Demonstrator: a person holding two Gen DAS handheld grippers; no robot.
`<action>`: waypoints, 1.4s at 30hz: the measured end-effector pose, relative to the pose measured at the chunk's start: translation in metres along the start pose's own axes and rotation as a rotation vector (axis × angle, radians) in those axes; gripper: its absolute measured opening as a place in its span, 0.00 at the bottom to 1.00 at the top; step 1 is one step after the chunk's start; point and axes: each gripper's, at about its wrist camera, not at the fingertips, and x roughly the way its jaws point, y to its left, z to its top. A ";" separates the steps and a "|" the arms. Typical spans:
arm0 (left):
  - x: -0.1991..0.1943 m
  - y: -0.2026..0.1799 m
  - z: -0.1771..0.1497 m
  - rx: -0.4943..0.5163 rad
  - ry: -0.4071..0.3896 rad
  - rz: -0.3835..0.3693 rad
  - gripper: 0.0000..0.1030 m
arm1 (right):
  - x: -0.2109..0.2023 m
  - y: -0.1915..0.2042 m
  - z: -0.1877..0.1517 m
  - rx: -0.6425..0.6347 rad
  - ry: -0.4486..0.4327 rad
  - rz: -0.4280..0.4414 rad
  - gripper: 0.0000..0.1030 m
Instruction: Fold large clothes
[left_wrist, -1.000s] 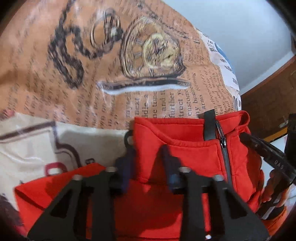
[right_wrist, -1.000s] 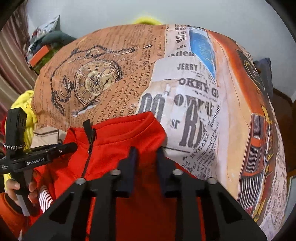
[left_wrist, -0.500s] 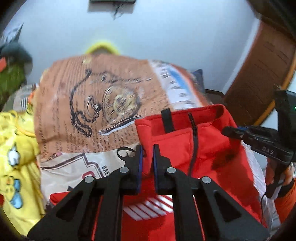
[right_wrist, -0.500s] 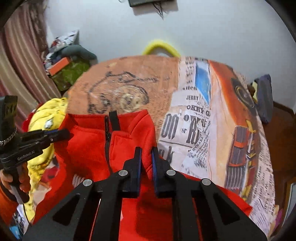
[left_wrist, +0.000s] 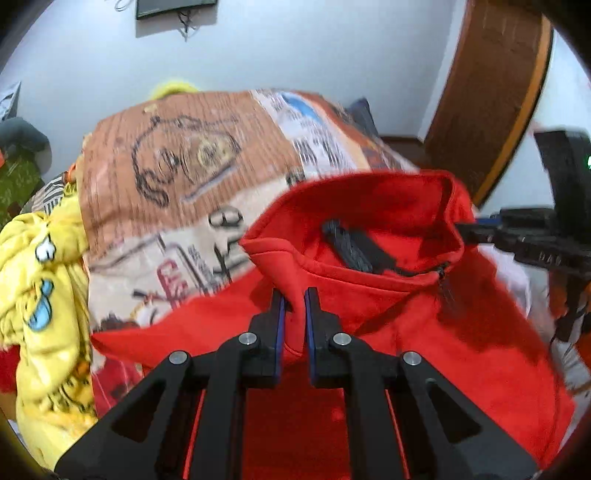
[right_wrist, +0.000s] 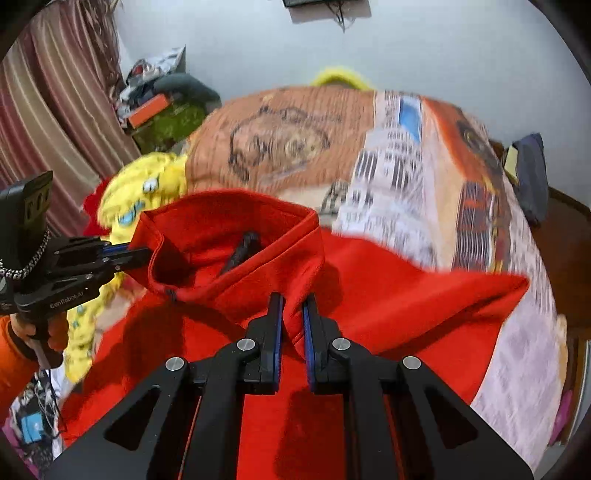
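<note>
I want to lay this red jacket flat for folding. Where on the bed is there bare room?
The printed bedspread lies bare beyond the red jacket, from the pocket-watch print across to the car print. The side by the yellow cartoon garment is crowded. Both the left gripper and right gripper are pinching the jacket's shoulders.

left tool (left_wrist: 294, 301): black, blue pads, silver screws | right tool (right_wrist: 292, 306): same | sleeve (right_wrist: 11, 365): orange
</note>
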 end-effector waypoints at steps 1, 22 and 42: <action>0.006 -0.004 -0.010 0.014 0.021 0.012 0.09 | 0.004 0.001 -0.009 0.001 0.017 -0.002 0.09; -0.023 0.007 -0.078 0.005 0.125 0.045 0.25 | -0.014 -0.002 -0.071 -0.046 0.159 -0.055 0.15; 0.041 -0.004 0.021 -0.008 0.112 -0.088 0.31 | 0.048 0.003 0.009 0.037 0.119 0.048 0.22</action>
